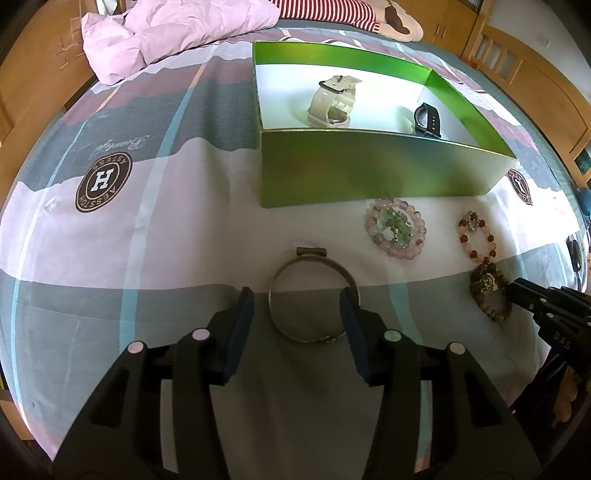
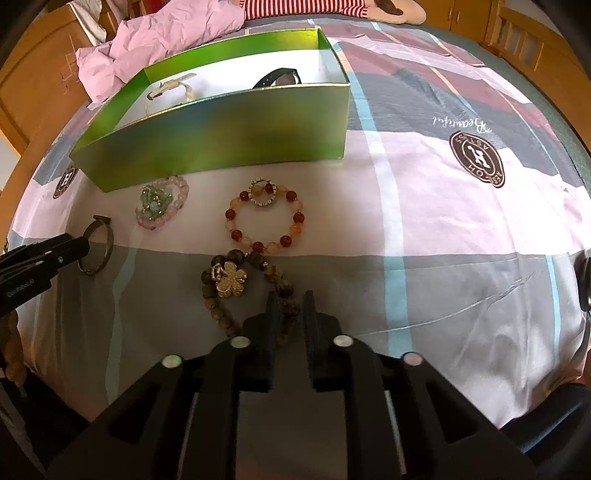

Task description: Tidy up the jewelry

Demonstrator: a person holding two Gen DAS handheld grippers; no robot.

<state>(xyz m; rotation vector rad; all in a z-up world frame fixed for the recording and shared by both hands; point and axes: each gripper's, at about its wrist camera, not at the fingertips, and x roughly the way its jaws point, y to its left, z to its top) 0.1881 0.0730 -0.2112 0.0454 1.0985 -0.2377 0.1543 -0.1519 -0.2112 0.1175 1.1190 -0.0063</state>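
1. Four bracelets on the striped patchwork bedsheet (image 2: 424, 206), two watches in the box, two tools in view.
2. One open green cardboard box with a white inside (image 1: 369, 166), upper middle of the left wrist view; inside it one cream strap watch (image 1: 334, 101) at the middle and one black strap watch (image 1: 426, 120) at the right.
3. One thin round metal bangle with a small bar clasp (image 1: 312, 295), lying flat, lower middle of the left wrist view.
4. One pink bead bracelet with a green stone cluster (image 1: 395, 229), just below the box front.
5. One red and pale orange bead bracelet with a small sparkly ring charm (image 2: 264, 218), middle of the right wrist view.
6. One dark brown bead bracelet with a gold flower charm (image 2: 236, 284), below the red one, partly hidden by the right tool.
7. Left tool (image 1: 297, 306): jaws part open, straddling the bangle, right pad at the bangle's rim, left pad apart from it; grip not clear.
8. Right tool (image 2: 290, 306): jaws narrow, brown beads between the pads; whether pressed, cannot tell.
9. Crumpled pink quilt (image 1: 166, 33), upper left of the left wrist view.
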